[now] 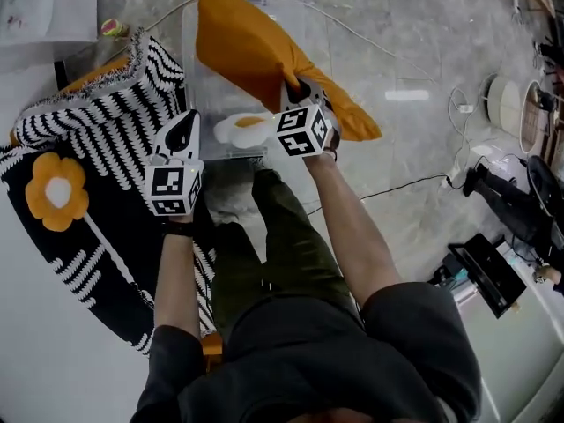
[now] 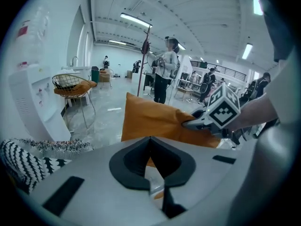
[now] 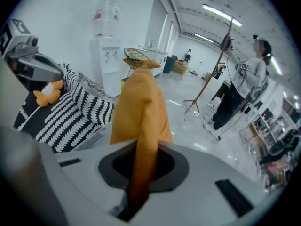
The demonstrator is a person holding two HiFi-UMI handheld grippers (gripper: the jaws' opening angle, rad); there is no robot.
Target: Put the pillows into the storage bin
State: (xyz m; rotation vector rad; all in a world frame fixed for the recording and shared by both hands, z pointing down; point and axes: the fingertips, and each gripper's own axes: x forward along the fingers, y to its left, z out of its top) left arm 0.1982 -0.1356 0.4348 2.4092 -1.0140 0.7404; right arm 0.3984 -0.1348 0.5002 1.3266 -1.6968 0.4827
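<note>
An orange pillow [image 1: 256, 51] hangs above a clear storage bin [image 1: 188, 69], tilted from upper left to lower right. My right gripper [image 1: 298, 91] is shut on a fold near its lower end; the orange cloth [image 3: 141, 112] runs up from between the jaws. My left gripper [image 1: 181, 132] hovers at the bin's left front corner, shut, with nothing held. From the left gripper view, the pillow [image 2: 150, 117] and the right gripper [image 2: 195, 123] pinching it are ahead. A white-and-orange soft thing [image 1: 236, 129] lies low in the bin. A black-and-white patterned pillow [image 1: 97, 130] with an orange flower lies to the left.
Cables [image 1: 414, 183] trail over the marble floor on the right, near dark equipment [image 1: 511, 201]. A white water dispenser [image 3: 107, 55] and a wire chair [image 2: 70, 84] stand behind the patterned pillow. A person [image 2: 164, 69] stands farther off by a pole stand.
</note>
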